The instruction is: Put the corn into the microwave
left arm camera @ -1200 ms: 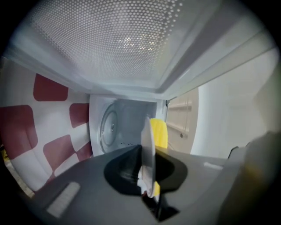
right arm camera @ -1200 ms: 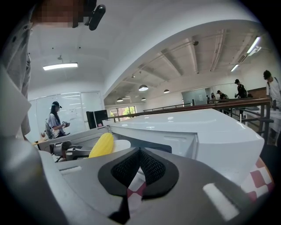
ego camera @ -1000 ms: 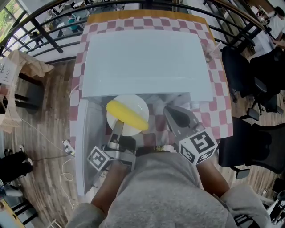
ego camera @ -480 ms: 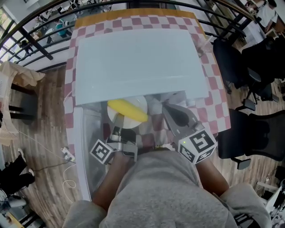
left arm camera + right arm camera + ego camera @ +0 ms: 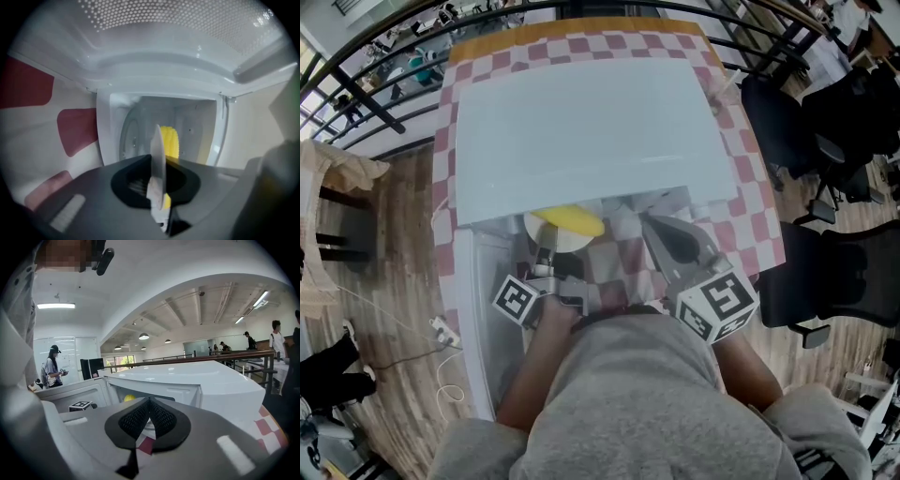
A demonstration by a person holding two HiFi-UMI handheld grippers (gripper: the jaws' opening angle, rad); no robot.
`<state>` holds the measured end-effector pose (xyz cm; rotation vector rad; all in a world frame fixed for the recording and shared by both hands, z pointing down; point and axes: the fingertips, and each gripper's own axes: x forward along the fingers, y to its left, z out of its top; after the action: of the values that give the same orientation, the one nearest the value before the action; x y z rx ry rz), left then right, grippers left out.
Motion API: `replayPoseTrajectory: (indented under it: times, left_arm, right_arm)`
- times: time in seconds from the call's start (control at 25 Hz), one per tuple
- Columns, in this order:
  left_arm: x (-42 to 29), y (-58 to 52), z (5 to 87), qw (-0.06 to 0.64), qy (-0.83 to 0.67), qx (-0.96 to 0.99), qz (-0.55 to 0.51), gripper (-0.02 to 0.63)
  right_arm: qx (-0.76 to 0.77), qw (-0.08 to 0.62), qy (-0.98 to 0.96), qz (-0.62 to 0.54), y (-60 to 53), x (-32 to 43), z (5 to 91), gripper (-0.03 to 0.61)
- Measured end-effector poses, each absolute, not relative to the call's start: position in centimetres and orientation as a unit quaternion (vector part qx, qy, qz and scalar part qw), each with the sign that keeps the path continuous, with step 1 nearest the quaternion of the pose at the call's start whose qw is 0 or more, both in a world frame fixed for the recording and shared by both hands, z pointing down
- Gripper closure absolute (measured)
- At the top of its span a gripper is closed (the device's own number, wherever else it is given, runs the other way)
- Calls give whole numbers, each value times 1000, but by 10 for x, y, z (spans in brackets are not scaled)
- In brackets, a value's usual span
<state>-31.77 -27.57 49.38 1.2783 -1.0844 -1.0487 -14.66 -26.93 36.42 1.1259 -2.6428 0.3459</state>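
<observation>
Yellow corn (image 5: 569, 220) lies on a white plate (image 5: 540, 232), half under the top of the microwave (image 5: 591, 131) at its open mouth. We note the left tool (image 5: 546, 258) clamped on the plate's near rim. The right tool (image 5: 149, 414), nearby to the right, is closed and empty above the checkered bench (image 5: 761, 220).

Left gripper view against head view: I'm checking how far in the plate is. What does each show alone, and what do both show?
Left gripper view only: the microwave's inside walls. Head view only: the microwave's top, the wooden floor, the right gripper. Both: the left gripper shut on the plate that carries the corn.
</observation>
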Motion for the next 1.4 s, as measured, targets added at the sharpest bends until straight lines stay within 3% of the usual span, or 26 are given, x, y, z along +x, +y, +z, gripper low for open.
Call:
replayPoseTrajectory:
  times: [1.4]
  left_arm:
    - [-321, -301, 537, 558, -528, 489, -413, 580]
  right_arm:
    - [384, 117, -909, 112, -275, -135, 350, 579]
